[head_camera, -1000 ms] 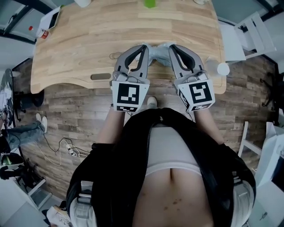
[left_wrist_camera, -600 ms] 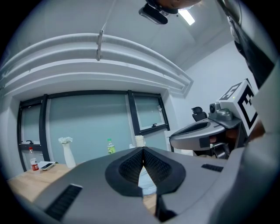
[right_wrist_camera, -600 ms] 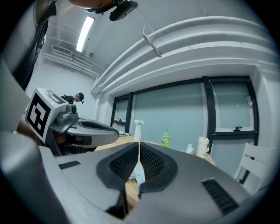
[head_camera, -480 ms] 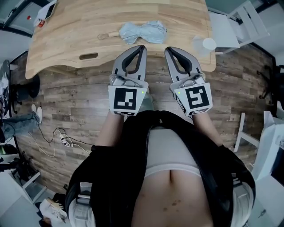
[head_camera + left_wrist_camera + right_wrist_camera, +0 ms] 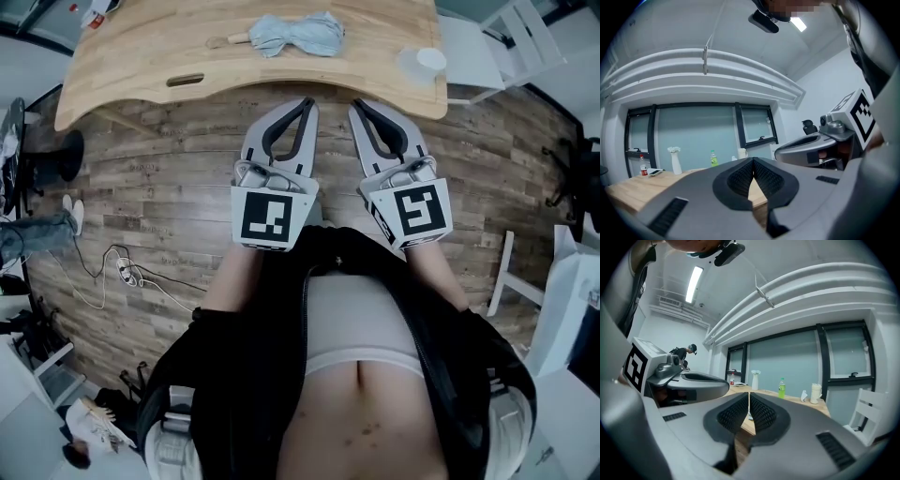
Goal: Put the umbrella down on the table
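The folded light-blue umbrella (image 5: 295,34) with a wooden handle lies on the wooden table (image 5: 122,75), at the top of the head view. Nothing touches it. Both grippers hang over the plank floor, well short of the table's near edge. My left gripper (image 5: 307,103) is shut and holds nothing; in the left gripper view its ribbed pads (image 5: 753,161) meet. My right gripper (image 5: 357,105) is likewise shut and empty, with its pads (image 5: 749,397) closed together. The two grippers point level toward the table, side by side.
A white cup (image 5: 431,60) stands at the table's right end. On the table's far side stand a white vase (image 5: 674,159), a green bottle (image 5: 781,387) and a white jug (image 5: 815,393). A white chair (image 5: 525,37) stands to the right. Cables (image 5: 122,277) lie on the floor at left.
Both grippers have drawn back from the table together, still shut. The umbrella, earlier half hidden behind their tips, now lies free on the table, farther away.
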A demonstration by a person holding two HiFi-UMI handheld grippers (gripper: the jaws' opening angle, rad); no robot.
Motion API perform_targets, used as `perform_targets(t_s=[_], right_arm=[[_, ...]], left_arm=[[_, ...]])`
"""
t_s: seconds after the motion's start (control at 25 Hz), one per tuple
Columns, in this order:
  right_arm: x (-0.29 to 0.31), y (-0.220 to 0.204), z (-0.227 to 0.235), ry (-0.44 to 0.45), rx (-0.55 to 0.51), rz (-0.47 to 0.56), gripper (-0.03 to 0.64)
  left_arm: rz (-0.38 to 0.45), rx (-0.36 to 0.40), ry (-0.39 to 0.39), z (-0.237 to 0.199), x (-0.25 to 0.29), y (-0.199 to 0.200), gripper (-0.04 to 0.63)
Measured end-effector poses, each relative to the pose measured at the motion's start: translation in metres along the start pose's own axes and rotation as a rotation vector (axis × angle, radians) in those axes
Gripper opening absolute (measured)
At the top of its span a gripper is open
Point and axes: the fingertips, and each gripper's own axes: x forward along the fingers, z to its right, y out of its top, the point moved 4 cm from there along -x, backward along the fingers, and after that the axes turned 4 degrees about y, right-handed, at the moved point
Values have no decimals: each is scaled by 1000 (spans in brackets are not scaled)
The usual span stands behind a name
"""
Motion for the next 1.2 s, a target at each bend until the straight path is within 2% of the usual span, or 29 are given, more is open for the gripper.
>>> perform_targets(t_s=[0.32, 0.52, 0.88, 1.2], right_arm=[[-12, 11, -19, 21, -12, 12, 32], [-19, 1, -29, 45, -18, 12, 32], [-50, 14, -50, 0, -29, 38, 32], [-102, 9, -109, -15, -35, 3, 32]], left_arm=[[6, -31, 5, 5, -15, 7, 6], [-11, -12, 8, 14, -28, -2, 6], [25, 6, -33, 30, -57, 10, 6], [17, 0, -69, 62, -122, 5, 6]])
